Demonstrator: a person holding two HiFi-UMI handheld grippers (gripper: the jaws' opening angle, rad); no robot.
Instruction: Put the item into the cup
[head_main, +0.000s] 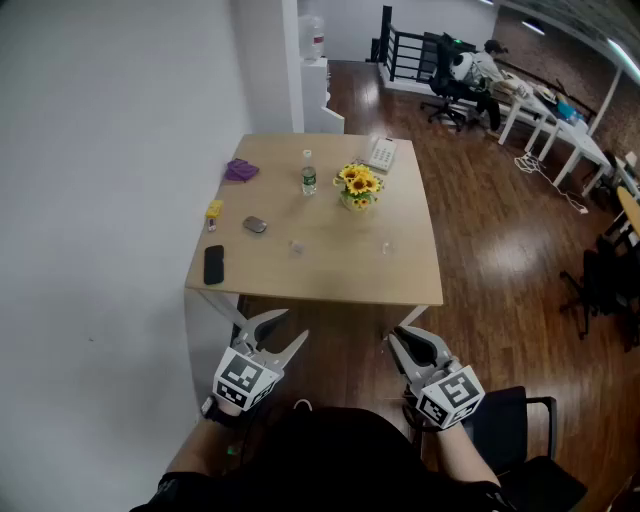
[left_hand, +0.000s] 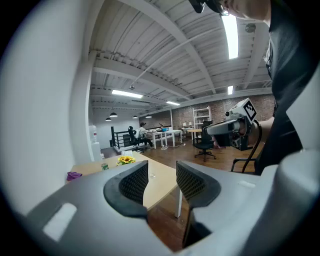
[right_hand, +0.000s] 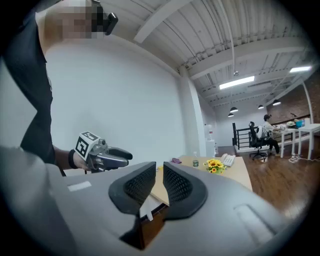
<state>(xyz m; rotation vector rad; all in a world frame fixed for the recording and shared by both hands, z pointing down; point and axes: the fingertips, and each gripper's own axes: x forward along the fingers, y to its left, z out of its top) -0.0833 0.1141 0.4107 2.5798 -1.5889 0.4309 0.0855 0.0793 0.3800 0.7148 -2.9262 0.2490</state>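
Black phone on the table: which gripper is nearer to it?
Left. The left gripper hangs just off the table's near edge, close below the black phone; the right gripper is by the opposite near corner, farther away.

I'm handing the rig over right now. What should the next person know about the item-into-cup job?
Left gripper: jaws wide apart, empty.
Right gripper: jaws slightly apart, empty.
Both are held close to the body, short of the table.
Things: a yellow item, a grey item and a black phone lie on the table's left side. Two small clear things near the middle may be cups, but they are too small to tell.
Done: nothing grasped, nothing seen in a cup.
Left: reach in, grasp the item and drop it in the cup.
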